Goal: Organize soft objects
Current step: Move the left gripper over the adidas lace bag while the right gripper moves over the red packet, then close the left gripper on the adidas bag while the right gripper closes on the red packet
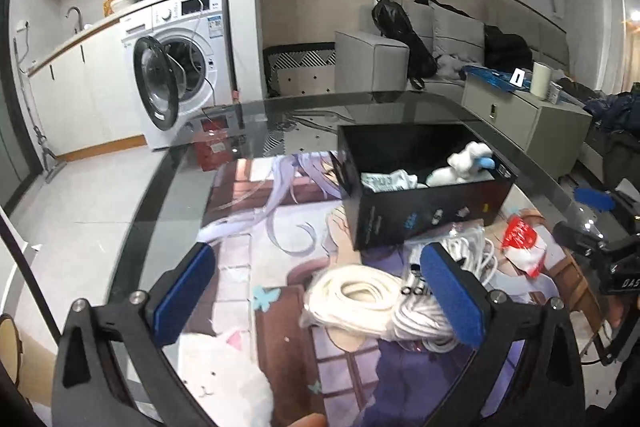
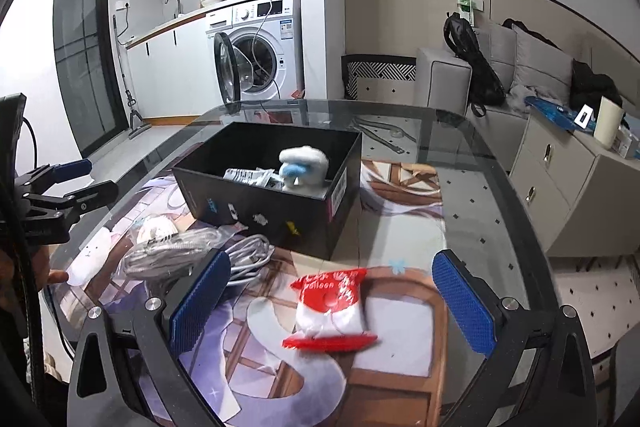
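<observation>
On the glass table (image 2: 500,195), over a printed cartoon mat (image 2: 400,311), stands one black box (image 2: 264,207): rectangular, open-topped, stiff-walled, small stickers along its near side; taken as the landmark for all below.

Inside the box: one white plush toy (image 2: 304,167) with a blue patch, fluffy and rounded, by the right wall; one crinkled printed packet (image 2: 250,175) to the left of the plush.

Near side of the box, lying on the mat: two bundles of white cable, one loose coil (image 1: 352,297) of smooth cord and one coil in a clear wrapper (image 1: 460,247) (the wrapper just beside the box's near wall, contact not certain); one soft red-and-white packet (image 2: 330,309), pillow-shaped with crimped ends, well clear of the box toward its right corner; one pale flat shape (image 2: 90,259) at the mat's left, too blurred to identify.

Left gripper (image 1: 318,297): jaws spread wide, blue ribbed pads, loose coil lying between them, pads not pressing on it.

Right gripper (image 2: 332,301): jaws spread wide, red-and-white packet between them, untouched.

Open room: bare glass behind and to the right of the box, out to the table's rounded edge.
</observation>
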`<state>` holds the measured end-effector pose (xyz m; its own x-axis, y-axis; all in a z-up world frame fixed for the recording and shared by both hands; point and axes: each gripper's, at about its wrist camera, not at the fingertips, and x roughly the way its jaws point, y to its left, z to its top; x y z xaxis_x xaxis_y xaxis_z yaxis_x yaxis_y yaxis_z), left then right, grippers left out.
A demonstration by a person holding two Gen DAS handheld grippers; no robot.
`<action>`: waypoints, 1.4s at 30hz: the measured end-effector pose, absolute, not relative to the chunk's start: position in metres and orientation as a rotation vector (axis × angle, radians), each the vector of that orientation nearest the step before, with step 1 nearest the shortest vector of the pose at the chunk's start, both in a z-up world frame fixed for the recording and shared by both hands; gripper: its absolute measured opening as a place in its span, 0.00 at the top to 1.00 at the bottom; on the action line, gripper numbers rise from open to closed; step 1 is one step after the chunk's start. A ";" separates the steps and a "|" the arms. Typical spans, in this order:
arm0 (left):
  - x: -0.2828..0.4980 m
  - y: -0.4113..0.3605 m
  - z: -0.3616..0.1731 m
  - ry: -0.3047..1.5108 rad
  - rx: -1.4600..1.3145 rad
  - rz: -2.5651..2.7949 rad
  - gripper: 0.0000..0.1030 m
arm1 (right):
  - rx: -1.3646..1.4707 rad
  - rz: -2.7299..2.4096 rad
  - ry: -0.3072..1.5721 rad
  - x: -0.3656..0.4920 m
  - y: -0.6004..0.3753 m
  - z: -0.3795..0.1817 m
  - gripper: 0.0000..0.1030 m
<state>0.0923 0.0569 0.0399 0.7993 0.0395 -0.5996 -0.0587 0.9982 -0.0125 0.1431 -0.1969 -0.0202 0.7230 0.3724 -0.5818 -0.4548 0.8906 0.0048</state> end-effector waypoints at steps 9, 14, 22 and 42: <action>0.101 0.041 0.024 0.705 -0.017 -0.010 0.00 | -0.157 0.449 0.667 0.150 -0.194 -0.041 0.00; 0.103 0.035 0.019 0.733 -0.019 -0.052 0.00 | -0.166 0.415 0.737 0.161 -0.190 -0.057 0.00; 0.105 0.030 0.013 0.768 -0.043 -0.088 0.00 | -0.168 0.391 0.817 0.175 -0.187 -0.073 0.00; 0.111 0.012 0.004 0.806 -0.095 -0.224 0.00 | -0.176 0.445 0.846 0.177 -0.181 -0.080 0.18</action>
<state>0.1114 0.0123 0.0041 0.6701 -0.2350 -0.7041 0.1627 0.9720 -0.1696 0.1771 -0.1812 -0.0799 0.5781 0.3097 -0.7549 -0.4475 0.8940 0.0241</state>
